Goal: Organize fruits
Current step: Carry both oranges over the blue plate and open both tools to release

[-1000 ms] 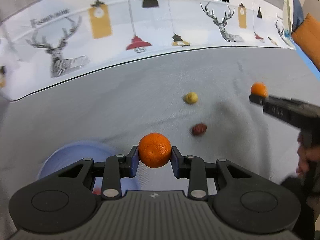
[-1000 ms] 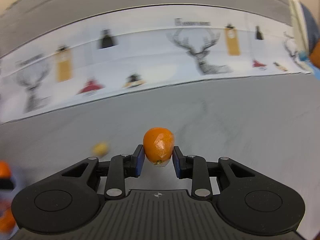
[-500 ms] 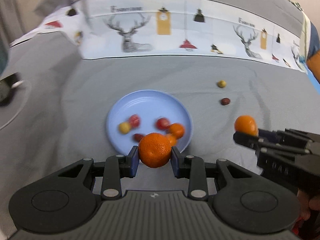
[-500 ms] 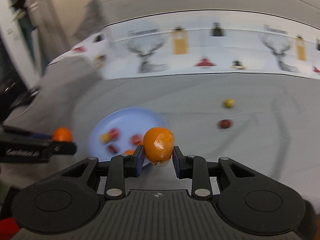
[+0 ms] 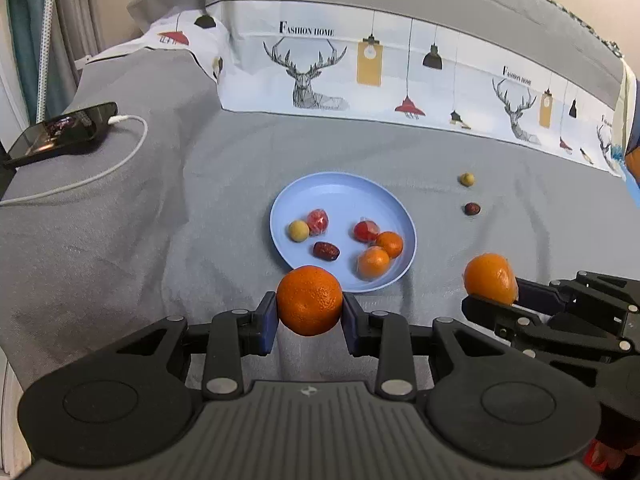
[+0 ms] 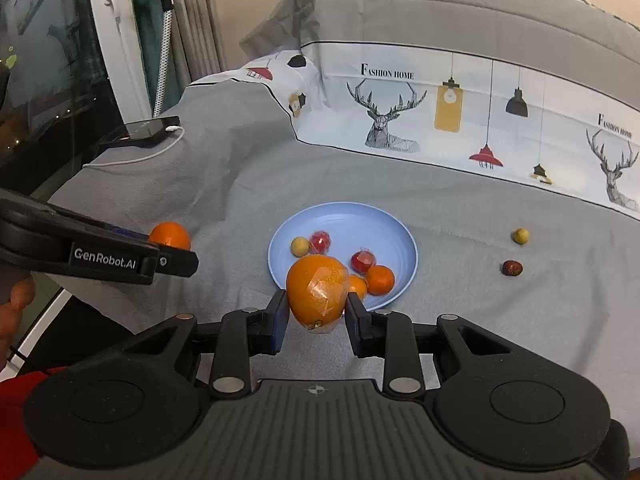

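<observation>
My left gripper (image 5: pixel 310 318) is shut on an orange mandarin (image 5: pixel 309 300), held above the near rim of a blue plate (image 5: pixel 344 188). My right gripper (image 6: pixel 318 316) is shut on a plastic-wrapped orange fruit (image 6: pixel 316 292), also just short of the plate (image 6: pixel 360 216). Each gripper shows in the other's view: the right one (image 5: pixel 490 294) at the right, the left one (image 6: pixel 170 246) at the left. On the plate lie several small fruits: two oranges, two red wrapped ones, a yellow one and a dark date. A yellow fruit (image 5: pixel 467 179) and a dark date (image 5: pixel 472 209) lie on the grey sheet right of the plate.
The fruit lies on a bed with a grey sheet (image 5: pixel 160 220). A deer-printed pillow (image 5: pixel 360 68) lies along the far side. A phone (image 5: pixel 60 128) on a white charging cable (image 5: pixel 120 160) rests at the far left edge. A window (image 6: pixel 48 80) stands at the left.
Both grippers swung left and rose with their fruit still held. The plate, first half hidden under the left gripper, now lies in full view ahead of both.
</observation>
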A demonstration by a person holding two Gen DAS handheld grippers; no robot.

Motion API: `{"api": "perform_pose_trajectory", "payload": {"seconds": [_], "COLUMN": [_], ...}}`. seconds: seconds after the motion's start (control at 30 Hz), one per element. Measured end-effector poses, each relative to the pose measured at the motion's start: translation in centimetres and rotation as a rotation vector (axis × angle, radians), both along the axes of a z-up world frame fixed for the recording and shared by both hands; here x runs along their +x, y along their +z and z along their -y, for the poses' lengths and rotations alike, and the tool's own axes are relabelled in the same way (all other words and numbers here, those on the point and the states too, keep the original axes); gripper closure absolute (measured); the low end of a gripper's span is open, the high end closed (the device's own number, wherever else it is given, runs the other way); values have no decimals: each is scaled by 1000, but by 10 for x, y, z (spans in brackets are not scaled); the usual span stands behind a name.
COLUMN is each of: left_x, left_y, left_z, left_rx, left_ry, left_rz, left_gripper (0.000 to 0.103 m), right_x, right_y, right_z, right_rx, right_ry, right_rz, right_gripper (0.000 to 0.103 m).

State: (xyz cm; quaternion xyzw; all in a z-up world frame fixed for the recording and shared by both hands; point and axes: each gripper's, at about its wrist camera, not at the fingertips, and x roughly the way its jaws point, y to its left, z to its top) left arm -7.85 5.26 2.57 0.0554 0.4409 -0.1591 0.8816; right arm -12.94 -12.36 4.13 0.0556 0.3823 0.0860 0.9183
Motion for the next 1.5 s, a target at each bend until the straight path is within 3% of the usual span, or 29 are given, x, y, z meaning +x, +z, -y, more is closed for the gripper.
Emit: {"api": "perform_pose_trajectory", "payload": {"seconds": [0.83, 1.5], "left_x": [7, 56], "left_y": [1, -4], "left_z": [-4, 1], "left_rx": [-22, -13], "left_ry": [13, 35], "left_rz": [13, -4], "left_gripper": [66, 66], "right_x": [2, 36], "right_y": [-3, -21], "right_z": [-6, -7], "right_rx": [-21, -15], "right_ry": [16, 14], "right_rz": [-13, -53], "right_gripper": [71, 71]}}
